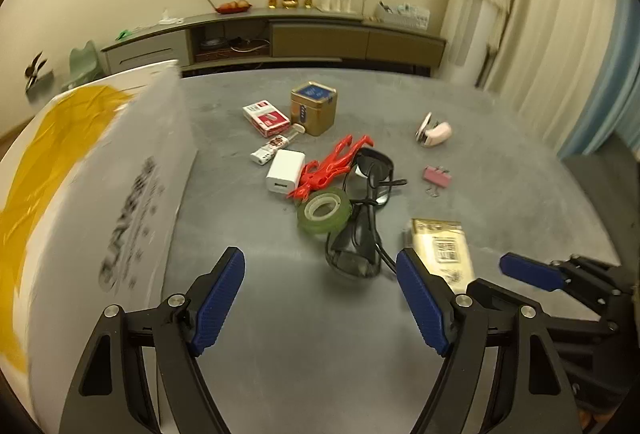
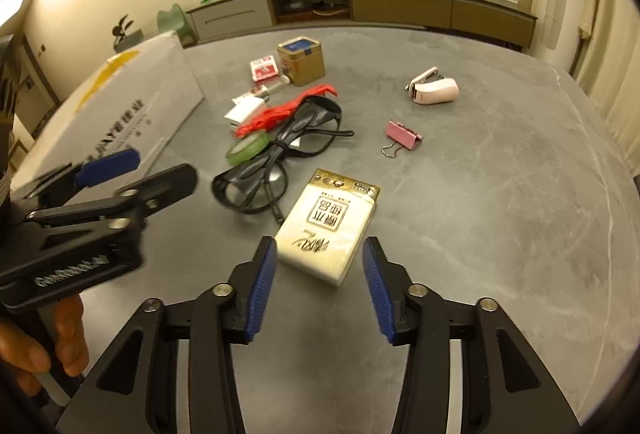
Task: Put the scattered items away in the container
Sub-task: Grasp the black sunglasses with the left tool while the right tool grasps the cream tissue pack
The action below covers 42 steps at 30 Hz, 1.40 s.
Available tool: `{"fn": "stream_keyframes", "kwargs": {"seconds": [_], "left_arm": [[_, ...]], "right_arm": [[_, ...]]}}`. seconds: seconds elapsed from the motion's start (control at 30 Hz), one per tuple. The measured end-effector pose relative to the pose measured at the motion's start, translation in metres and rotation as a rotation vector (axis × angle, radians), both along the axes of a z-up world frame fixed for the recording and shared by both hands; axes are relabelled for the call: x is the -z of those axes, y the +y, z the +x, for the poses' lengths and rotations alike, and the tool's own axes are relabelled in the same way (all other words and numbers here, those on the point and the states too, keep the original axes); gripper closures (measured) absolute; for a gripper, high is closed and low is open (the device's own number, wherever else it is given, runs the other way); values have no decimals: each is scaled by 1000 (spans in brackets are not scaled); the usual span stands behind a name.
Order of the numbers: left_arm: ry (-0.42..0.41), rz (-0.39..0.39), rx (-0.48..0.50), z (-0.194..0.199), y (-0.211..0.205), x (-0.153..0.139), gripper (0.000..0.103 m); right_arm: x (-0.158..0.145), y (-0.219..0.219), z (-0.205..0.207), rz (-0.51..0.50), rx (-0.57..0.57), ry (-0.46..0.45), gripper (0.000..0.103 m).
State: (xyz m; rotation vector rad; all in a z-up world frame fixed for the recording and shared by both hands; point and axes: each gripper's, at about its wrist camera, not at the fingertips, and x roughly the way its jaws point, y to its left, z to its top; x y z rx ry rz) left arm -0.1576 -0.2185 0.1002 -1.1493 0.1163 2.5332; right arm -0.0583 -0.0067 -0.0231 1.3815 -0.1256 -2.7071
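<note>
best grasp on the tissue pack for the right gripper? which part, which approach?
Take the tissue pack across its short width, pads on the two long edges, near the closest end. Come from the near side along its long axis, dropping from above: it lies flat on the table, its long axis roughly lined up with the open right gripper, and the glasses crowd its far-left corner.
</note>
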Motion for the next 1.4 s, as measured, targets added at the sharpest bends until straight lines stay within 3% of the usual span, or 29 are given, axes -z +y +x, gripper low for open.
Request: {"fn": "stream_keyframes", "kwargs": {"seconds": [0.17, 0.23, 0.33, 0.37, 0.43, 0.47, 0.63, 0.77, 0.83, 0.87, 1.1, 1.2, 1.33, 1.4], "left_arm": [[-39, 5, 52, -28, 17, 22, 24], [-60, 19, 60, -35, 19, 32, 24], [-108, 58, 84, -44, 22, 46, 25], [-129, 78, 96, -46, 22, 49, 28], [-166, 135, 117, -49, 19, 52, 43], [-176, 146, 117, -49, 18, 51, 44], [-154, 156, 109, -49, 22, 45, 40], [-182, 209, 100, -56, 22, 52, 36], [-182, 219, 110, -56, 22, 53, 57], [-190, 223, 111, -56, 21, 54, 57], [-229, 235, 132, -28, 12, 52, 58], [-200, 205, 131, -18, 13, 45, 57], [-142, 187, 139, -18, 24, 38, 31], [-137, 158, 148, -21, 31, 44, 31]], "right_arm": [[23, -5, -21, 17, 6, -47, 46], [30, -3, -26, 8, 5, -45, 36], [32, 4, -32, -21, 10, -45, 34], [33, 8, -33, -25, 11, -51, 33], [33, 15, -34, -35, 23, -49, 33], [33, 19, -34, -44, 30, -49, 33], [35, 28, -41, -69, 46, -48, 33], [38, 23, -48, -61, 30, -34, 31], [38, 26, -48, -79, 25, -49, 31], [38, 31, -48, -99, 27, -64, 31], [33, 69, -34, -84, 50, -91, 32], [24, 73, -26, -52, 43, -50, 31], [14, 54, -30, 22, -22, -5, 31], [16, 42, -39, 82, -84, -19, 31]]}}
